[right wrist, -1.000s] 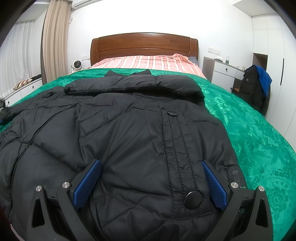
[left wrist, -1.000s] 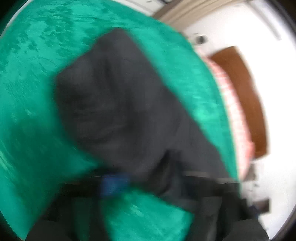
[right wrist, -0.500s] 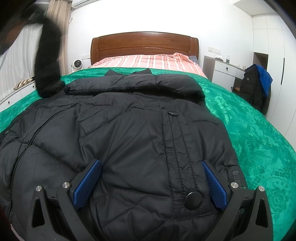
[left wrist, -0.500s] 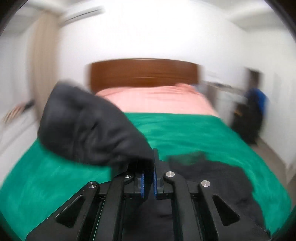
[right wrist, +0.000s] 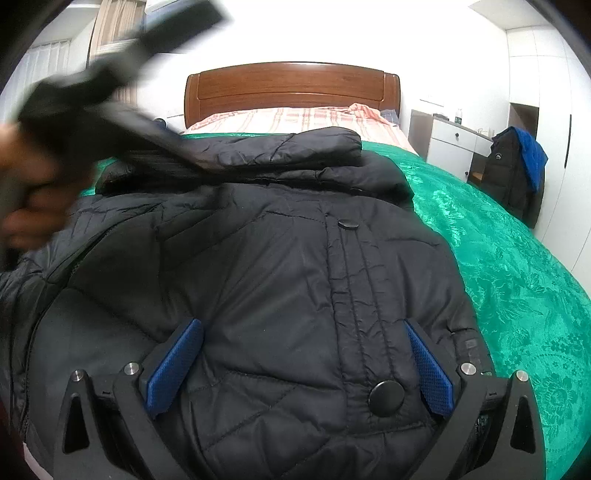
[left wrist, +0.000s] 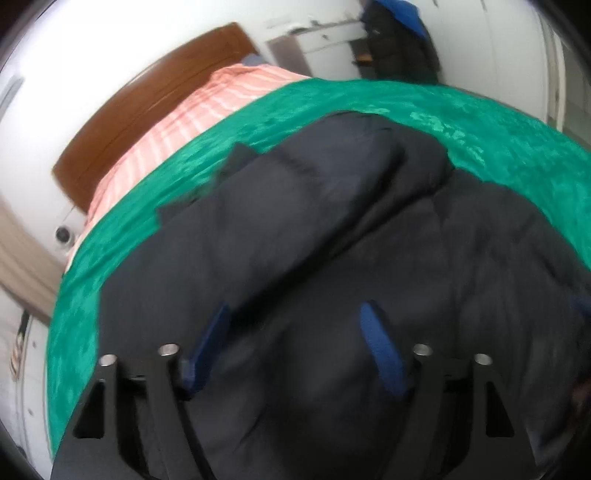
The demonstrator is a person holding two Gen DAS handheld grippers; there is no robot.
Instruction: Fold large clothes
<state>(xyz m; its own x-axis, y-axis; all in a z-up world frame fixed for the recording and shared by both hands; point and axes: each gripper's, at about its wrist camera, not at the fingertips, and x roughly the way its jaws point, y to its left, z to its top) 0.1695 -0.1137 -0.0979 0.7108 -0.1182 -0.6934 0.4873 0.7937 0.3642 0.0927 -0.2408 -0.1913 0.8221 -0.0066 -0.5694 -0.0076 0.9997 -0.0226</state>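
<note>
A large black puffer jacket (right wrist: 295, 266) lies front up on a green bedspread (right wrist: 517, 266), collar toward the headboard. One sleeve (right wrist: 122, 236) lies folded across the jacket's left side. My right gripper (right wrist: 303, 354) is open and empty, low over the jacket's hem near a snap button (right wrist: 386, 398). My left gripper (left wrist: 295, 347) is open and empty above the jacket (left wrist: 332, 240). It shows blurred at the upper left of the right wrist view (right wrist: 110, 92), held by a hand (right wrist: 33, 206).
A wooden headboard (right wrist: 291, 88) and a striped pink sheet (right wrist: 295, 118) are at the far end. A white dresser (right wrist: 454, 147) and a chair with a dark coat (right wrist: 513, 173) stand at the right. Curtains (right wrist: 110, 33) hang at the left.
My left gripper held the jacket sleeve, carried it up and over the jacket, then opened and let it go. The right gripper has not moved.
</note>
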